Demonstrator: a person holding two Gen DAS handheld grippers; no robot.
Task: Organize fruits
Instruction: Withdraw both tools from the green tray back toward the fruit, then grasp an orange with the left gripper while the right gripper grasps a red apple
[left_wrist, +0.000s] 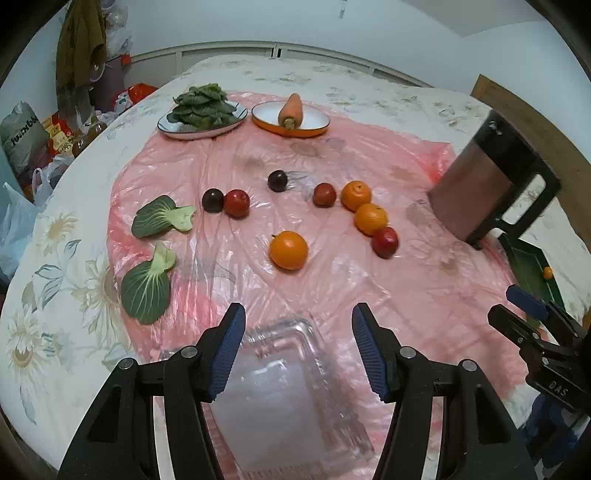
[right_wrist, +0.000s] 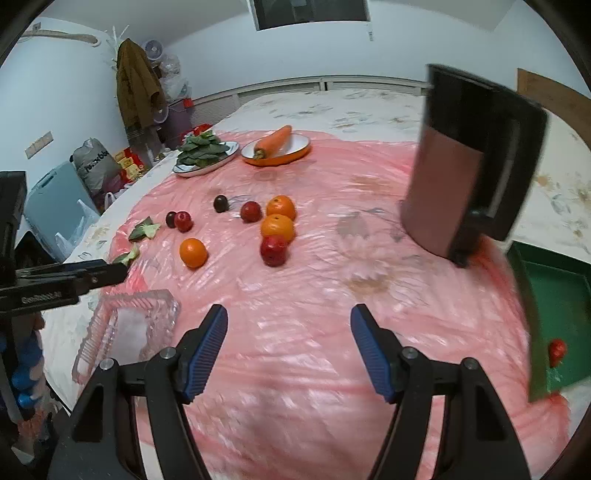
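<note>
From the left wrist, the left gripper points steeply down with jaws parted and empty, straddling the clear glass dish on the worktop; the lone orange lies just past them at twelve o'clock. From the right wrist, the right gripper is likewise parted and empty over bare pink sheet; the red apple lies ahead at twelve o'clock, that orange at eleven o'clock, nearer the left.

left tool agape, right tool agape
</note>
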